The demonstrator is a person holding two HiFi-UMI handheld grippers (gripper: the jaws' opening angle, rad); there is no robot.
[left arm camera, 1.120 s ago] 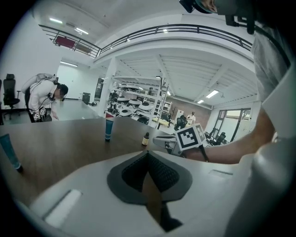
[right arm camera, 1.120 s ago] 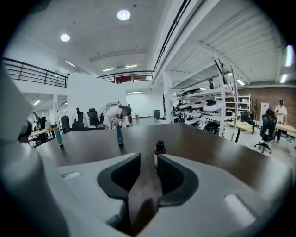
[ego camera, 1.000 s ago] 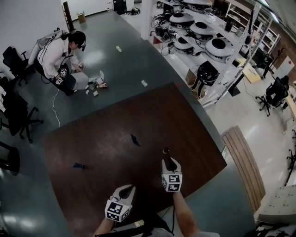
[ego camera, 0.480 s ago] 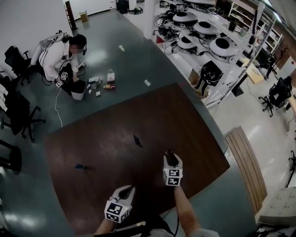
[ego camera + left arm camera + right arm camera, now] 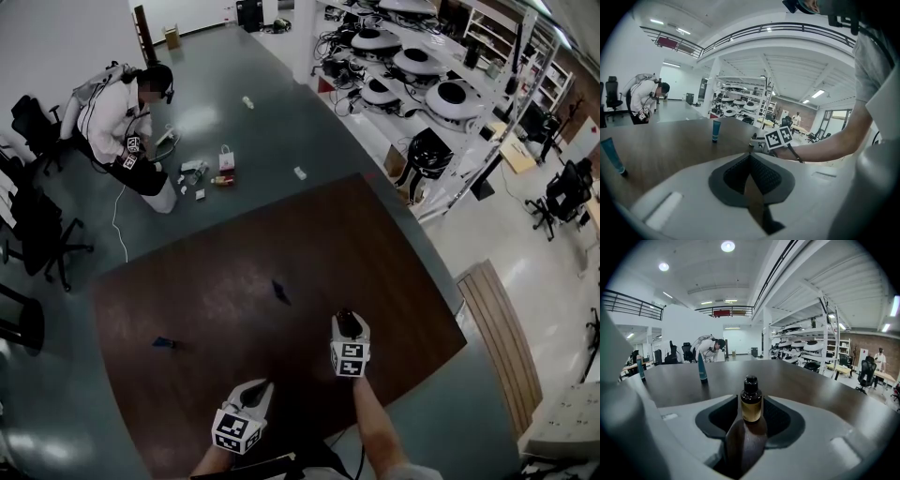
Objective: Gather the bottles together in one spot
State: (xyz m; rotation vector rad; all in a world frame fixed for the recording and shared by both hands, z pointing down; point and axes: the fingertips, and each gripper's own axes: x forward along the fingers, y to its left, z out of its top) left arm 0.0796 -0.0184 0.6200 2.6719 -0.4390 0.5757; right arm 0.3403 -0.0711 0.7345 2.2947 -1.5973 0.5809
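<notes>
Small amber bottle (image 5: 751,405), black cap, stands on the dark table (image 5: 801,376) between right gripper (image 5: 344,322) jaws that have just been opening; probably glass, so light, rigid, slick, tippy: grip low on body; left gripper (image 5: 750,157) closed, empty.

Person (image 5: 127,112) crouched by floor clutter (image 5: 211,169); office chairs (image 5: 42,225) left (shelving (image 5: 412,66) right).

One bench (image 5: 375,253) is carrying three containers in all. Two blue tubes are standing on it, one tube (image 5: 278,291) near its middle and the other tube (image 5: 163,343) nearer its left edge, and one amber bottle (image 5: 751,399) with a black cap is standing apart from both. One person (image 5: 117,112) is crouching on the floor (image 5: 281,112) beyond.
</notes>
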